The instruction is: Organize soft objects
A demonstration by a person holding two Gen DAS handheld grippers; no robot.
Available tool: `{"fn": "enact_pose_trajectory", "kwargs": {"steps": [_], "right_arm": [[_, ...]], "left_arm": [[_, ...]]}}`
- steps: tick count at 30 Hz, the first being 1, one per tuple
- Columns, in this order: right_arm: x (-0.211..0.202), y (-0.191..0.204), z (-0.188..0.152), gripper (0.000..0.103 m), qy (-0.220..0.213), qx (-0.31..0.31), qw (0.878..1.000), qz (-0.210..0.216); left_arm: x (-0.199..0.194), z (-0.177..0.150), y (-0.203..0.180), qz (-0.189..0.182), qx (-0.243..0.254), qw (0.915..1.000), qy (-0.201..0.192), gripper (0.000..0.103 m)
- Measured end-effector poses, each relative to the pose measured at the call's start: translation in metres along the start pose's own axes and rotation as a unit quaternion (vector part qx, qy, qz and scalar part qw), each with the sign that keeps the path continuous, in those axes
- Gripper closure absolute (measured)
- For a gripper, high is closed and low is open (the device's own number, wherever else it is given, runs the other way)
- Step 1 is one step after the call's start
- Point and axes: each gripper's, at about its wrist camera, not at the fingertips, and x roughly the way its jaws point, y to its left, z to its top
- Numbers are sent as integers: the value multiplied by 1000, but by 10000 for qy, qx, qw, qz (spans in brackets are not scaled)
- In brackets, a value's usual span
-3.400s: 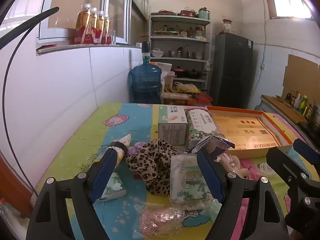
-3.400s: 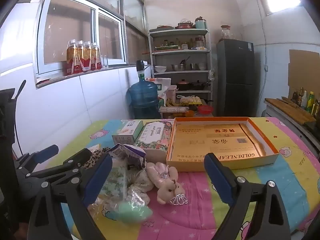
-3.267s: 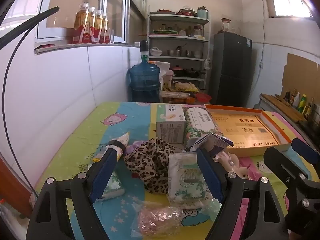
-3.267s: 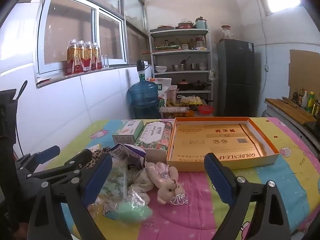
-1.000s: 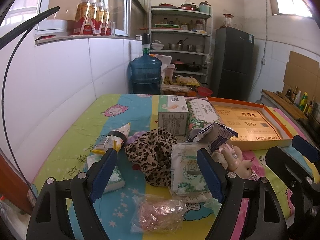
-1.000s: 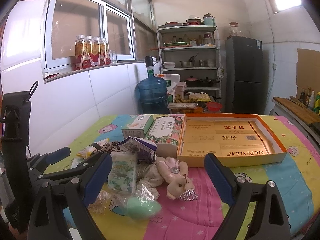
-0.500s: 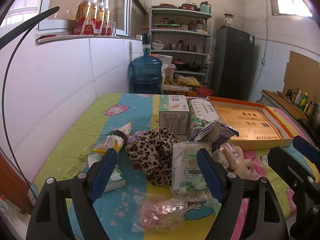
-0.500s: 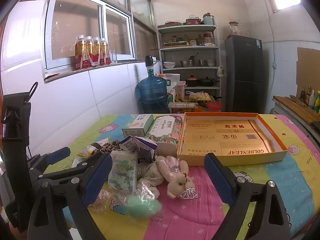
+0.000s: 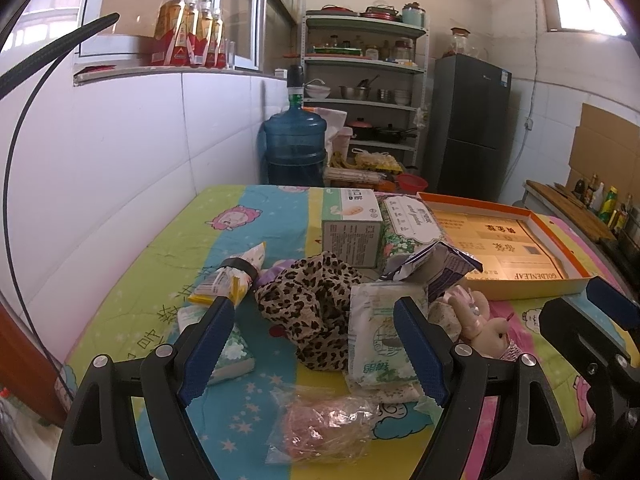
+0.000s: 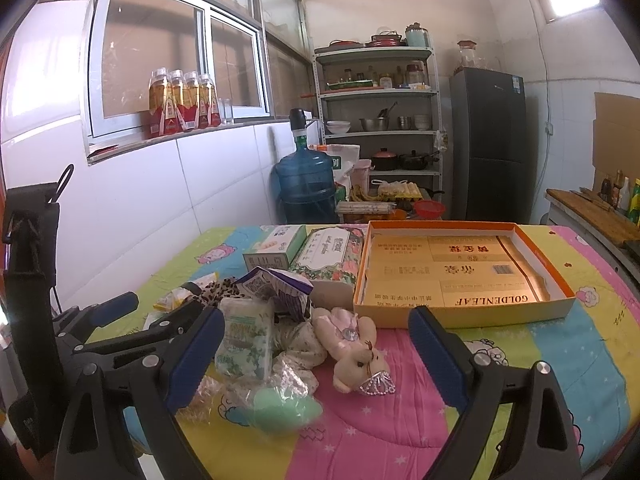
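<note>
Clutter risk first: soft items sit heaped together on the quilted table cover [image 9: 240, 216], so a grab at one likely drags a neighbour. Leopard cloth [image 9: 316, 304] lies touching the green-print tissue pack [image 9: 376, 340], which leans on the torn purple carton [image 9: 436, 268]; pulling the cloth could tip both. Clear crinkly bag [image 9: 324, 428] nearest the left gripper [image 9: 312, 348] looks slippery and could slide out of a pinch. Plush bear [image 10: 356, 350] lies just beside the orange tray [image 10: 460, 318], near the right gripper [image 10: 316, 358]; its small tiara could snag. Mint green soft lump [image 10: 280, 404] sits inside plastic, hard to judge grip.

Both grippers hover over the near edge, jaws wide apart, holding nothing. Tray holds only flat printed cartons, no soft item in it yet, so sorting looks unstarted.

Versus a few seconds ago: both cameras sit slightly higher and further back, more table showing near the bottom; items have not moved, jaws same width.
</note>
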Motion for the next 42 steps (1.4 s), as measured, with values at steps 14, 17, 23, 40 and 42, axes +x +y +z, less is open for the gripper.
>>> {"fn": "enact_pose_trajectory", "kwargs": {"steps": [14, 17, 23, 40, 42], "right_arm": [[4, -6, -1, 9, 89, 61, 9999, 14], [4, -6, -1, 9, 96, 54, 9999, 8], [9, -9, -5, 9, 130, -29, 9999, 53], [23, -5, -45, 11, 623, -316, 9958, 599], [23, -1, -49, 11, 677, -420, 9944, 687]], "left_arm": [[4, 0, 3, 32, -15, 10000, 37, 20], [4, 0, 4, 27, -22, 10000, 21, 20], [5, -7, 17, 19, -111, 9999, -13, 20], [16, -50, 55, -392, -357, 9984, 192, 20], [16, -53, 54, -503, -314, 9980, 206, 20]]}}
